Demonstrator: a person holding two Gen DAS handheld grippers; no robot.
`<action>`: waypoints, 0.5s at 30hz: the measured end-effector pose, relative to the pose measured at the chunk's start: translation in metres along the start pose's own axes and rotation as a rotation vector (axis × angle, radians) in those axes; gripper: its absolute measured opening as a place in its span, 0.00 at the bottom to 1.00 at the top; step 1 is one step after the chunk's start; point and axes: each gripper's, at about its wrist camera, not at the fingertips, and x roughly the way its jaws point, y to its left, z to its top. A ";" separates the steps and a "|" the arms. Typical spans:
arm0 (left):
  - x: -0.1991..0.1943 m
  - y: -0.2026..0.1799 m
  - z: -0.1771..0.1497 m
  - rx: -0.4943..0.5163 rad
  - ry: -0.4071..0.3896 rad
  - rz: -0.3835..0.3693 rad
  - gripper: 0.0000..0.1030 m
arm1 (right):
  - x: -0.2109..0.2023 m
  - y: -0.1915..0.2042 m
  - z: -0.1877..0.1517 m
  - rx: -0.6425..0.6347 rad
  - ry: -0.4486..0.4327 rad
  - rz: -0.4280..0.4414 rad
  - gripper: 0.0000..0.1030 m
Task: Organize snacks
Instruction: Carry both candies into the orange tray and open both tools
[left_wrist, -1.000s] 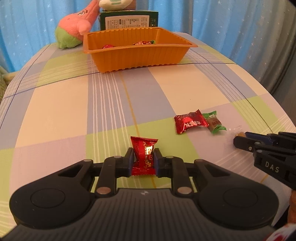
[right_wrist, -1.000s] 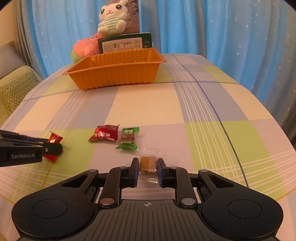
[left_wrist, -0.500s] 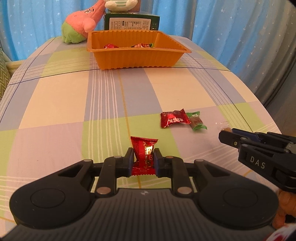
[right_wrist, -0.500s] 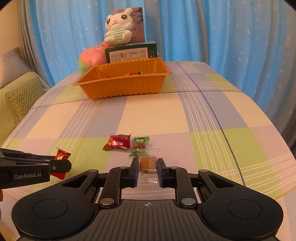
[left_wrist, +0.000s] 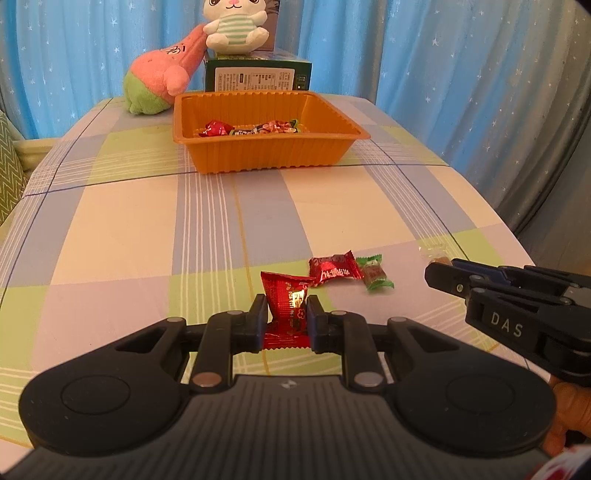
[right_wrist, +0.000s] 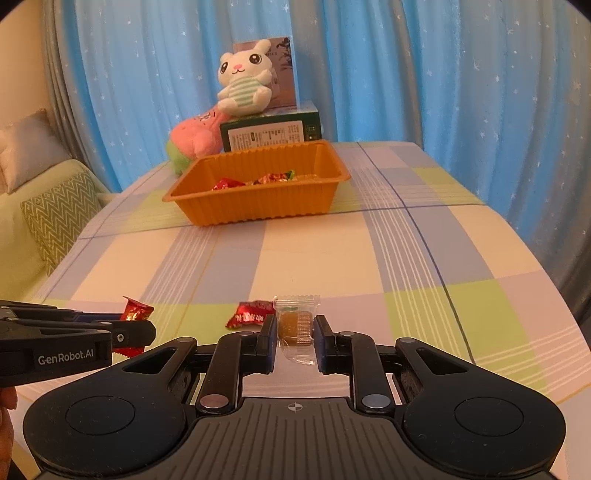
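A: What is the left gripper (left_wrist: 286, 314) doing?
B: Its fingers are pinching a red foil candy (left_wrist: 286, 306), which is standing upright between the pads, clear of the checked tablecloth (left_wrist: 129, 221).
A: And the right gripper (right_wrist: 295, 332)?
B: It is clamping a brown candy in a clear wrapper (right_wrist: 295, 325), gripped at the middle, with the wrapper ends sticking out above and below the pads.
A: What is lying loose?
B: A second red wrapped candy (left_wrist: 334, 271) and a green-wrapped candy (left_wrist: 373, 275) are lying touching each other on the cloth, just ahead of both grippers.
A: Where is the tray sitting?
B: The orange tray (left_wrist: 266, 155) is sitting at the far end of the table, well apart from the grippers, holding several wrapped candies (left_wrist: 258, 128). Behind it a green box (left_wrist: 258, 75) is bearing a white rabbit plush (left_wrist: 236, 26), with a pink star plush (left_wrist: 162, 77) leaning beside it.
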 end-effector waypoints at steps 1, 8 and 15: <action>-0.001 0.001 0.002 -0.001 -0.003 0.000 0.19 | 0.000 0.000 0.003 -0.002 0.001 0.001 0.20; -0.007 0.005 0.019 -0.001 -0.025 -0.001 0.19 | 0.004 0.003 0.026 -0.017 0.002 0.008 0.20; -0.010 0.007 0.040 -0.003 -0.046 -0.013 0.19 | 0.009 0.006 0.046 -0.039 0.005 0.006 0.20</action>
